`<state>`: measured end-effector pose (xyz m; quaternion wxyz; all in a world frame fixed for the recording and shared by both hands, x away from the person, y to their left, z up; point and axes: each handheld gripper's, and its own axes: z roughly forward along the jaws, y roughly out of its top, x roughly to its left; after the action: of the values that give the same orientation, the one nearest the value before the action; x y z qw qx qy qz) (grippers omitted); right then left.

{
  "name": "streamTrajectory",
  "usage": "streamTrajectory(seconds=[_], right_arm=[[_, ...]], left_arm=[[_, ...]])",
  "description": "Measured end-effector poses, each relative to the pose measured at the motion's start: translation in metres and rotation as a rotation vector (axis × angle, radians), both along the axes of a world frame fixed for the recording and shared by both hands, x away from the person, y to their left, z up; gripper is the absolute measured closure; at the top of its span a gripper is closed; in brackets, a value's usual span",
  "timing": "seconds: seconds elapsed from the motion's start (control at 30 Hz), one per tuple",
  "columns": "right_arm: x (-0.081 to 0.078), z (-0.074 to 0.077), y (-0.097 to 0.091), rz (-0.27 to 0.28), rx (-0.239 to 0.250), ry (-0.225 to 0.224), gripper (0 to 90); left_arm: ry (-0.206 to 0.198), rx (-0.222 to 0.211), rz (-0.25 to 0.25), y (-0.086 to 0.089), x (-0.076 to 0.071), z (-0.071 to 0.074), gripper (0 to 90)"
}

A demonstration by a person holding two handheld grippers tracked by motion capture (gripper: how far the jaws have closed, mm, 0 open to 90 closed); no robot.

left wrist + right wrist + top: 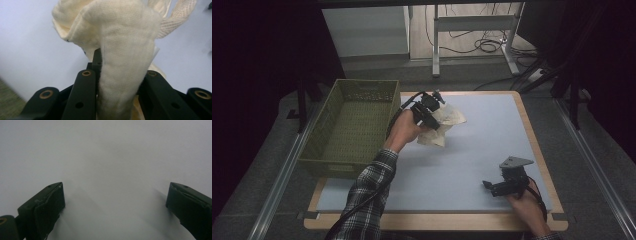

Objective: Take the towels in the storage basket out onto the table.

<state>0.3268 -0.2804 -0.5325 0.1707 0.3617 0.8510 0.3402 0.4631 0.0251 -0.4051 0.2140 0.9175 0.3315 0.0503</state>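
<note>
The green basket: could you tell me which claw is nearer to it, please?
Left. The left claw, clamped on cream cloth, sits just beside the green basket; the right claw rests open at the mat's opposite near corner.

Cream glove [125, 50], olive basket [349, 127]

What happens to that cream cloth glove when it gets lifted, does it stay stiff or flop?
Probably flops: the cream glove folds and bunches between the jaws of the left hand-held gripper, its knit fingers dangling. It looks light, since a small pinch holds it. The knit fabric seems unlikely to slip.
</note>
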Motion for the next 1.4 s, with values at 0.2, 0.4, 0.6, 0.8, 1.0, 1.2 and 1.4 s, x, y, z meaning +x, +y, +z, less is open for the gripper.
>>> streamTrajectory(seconds=[0.2,0.4,0.6,0.8,1.0,1.2,1.4], right_arm=[[0.000,0.000,0.000,0.000,0.001,0.000,2.0],[0.000,0.000,0.000,0.001,0.001,0.001,2.0],[0.000,0.000,0.000,0.001,0.002,0.001,2.0],[0.000,0.000,0.000,0.001,0.001,0.000,2.1],[0.000,0.000,0.000,0.001,0.001,0.001,2.1],[0.000,0.000,0.000,0.002,0.001,0.001,2.0],[0.000,0.000,0.000,0.003,-0.001,0.001,2.0]], left_arm=[[0.019,0.018,-0.027,-0.022,0.002,-0.018,73.3],[0.030,0.040,-0.039,-0.043,0.003,-0.041,73.0],[0.047,0.064,-0.056,-0.056,0.004,-0.066,71.8],[0.062,0.067,-0.062,-0.061,0.004,-0.079,56.9],[0.052,0.037,-0.063,-0.059,0.001,-0.074,26.6],[0.019,0.004,-0.071,-0.047,-0.006,-0.058,18.7],[-0.031,0.010,-0.048,-0.028,-0.017,-0.042,21.7]])
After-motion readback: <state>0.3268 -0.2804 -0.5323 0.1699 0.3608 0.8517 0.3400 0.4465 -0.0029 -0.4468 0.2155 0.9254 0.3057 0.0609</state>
